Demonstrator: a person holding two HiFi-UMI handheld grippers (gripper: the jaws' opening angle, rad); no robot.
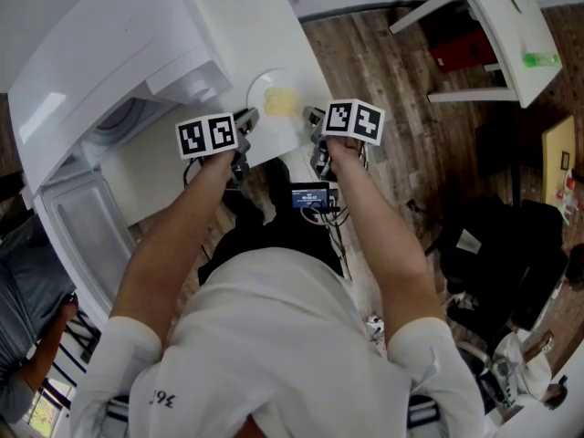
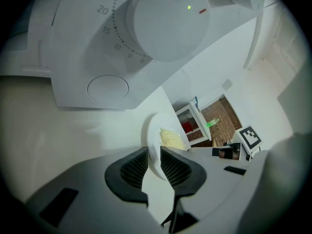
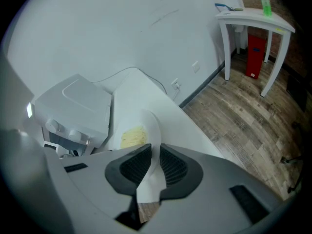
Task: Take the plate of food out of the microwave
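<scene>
You're holding the plate (image 1: 263, 89) out over the desk (image 1: 246, 16), left tongs (image 1: 248, 119) clamping its left rim, right tongs (image 1: 315, 119) clamping its right, microwave (image 1: 137, 62) sitting just left.

The head camera sits above the person and looks steeply down past shoulders and forearms, from well back, onto the left tool (image 1: 248, 117) and the right tool (image 1: 315, 117). Each tool's camera rides just behind its own jaws and looks along them at very close range. The left one has the microwave dial (image 2: 165, 18) filling its upper field, and the right one looks out over the wooden floor (image 3: 243, 111). All three views share the plate (image 1: 265, 85) between the tools and the small white table (image 1: 506, 26) far beyond the right tool.
</scene>
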